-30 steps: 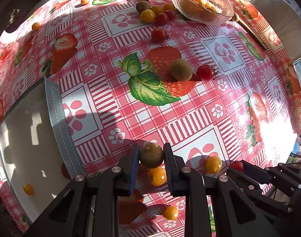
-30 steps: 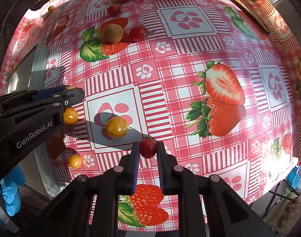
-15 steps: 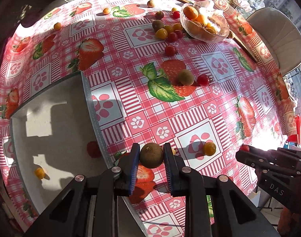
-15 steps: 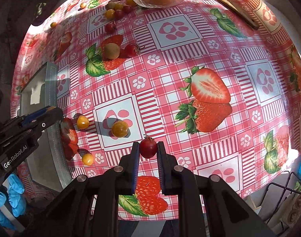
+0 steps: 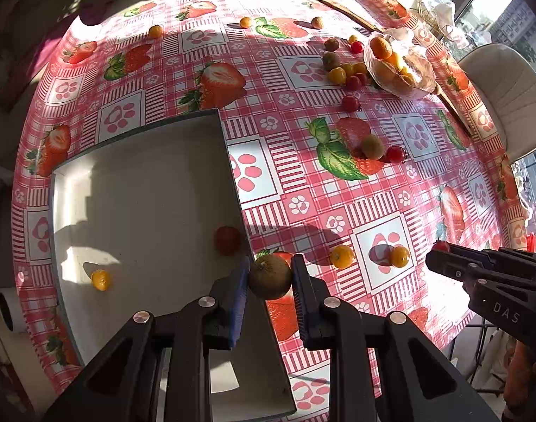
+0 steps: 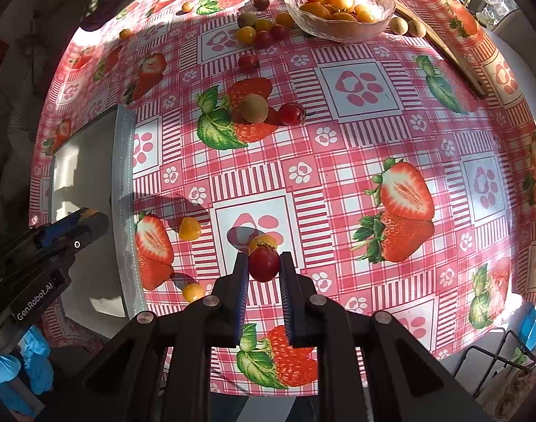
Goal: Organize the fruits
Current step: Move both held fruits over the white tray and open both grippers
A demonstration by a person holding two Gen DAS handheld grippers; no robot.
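Note:
My left gripper point(image 5: 270, 271) is shut on a brown kiwi point(image 5: 270, 283), which hangs over the right rim of the grey tray point(image 5: 232, 161). In the tray lie a red tomato point(image 5: 227, 240) and a small yellow tomato point(image 5: 101, 279). My right gripper point(image 6: 264, 259) is shut on a red cherry tomato point(image 6: 264, 266), held above the strawberry-print tablecloth point(image 6: 338, 176). In the left wrist view the right gripper point(image 5: 440, 251) enters from the right with its tomato point(image 5: 441, 245). The left gripper point(image 6: 88, 216) shows over the tray point(image 6: 125, 176) in the right wrist view.
Yellow tomatoes point(image 6: 189, 228) point(image 6: 193, 292) point(image 6: 262, 241) lie near the tray. Another kiwi point(image 6: 254, 108) and a red tomato point(image 6: 291, 113) sit mid-table. At the far side stand a glass bowl point(image 6: 338, 31) of oranges and several loose fruits point(image 6: 264, 33). A white chair point(image 5: 503, 95) is beyond the table edge.
Both grippers have risen, each still holding its fruit. The left one has carried the kiwi leftward until it hangs over the tray's rim.

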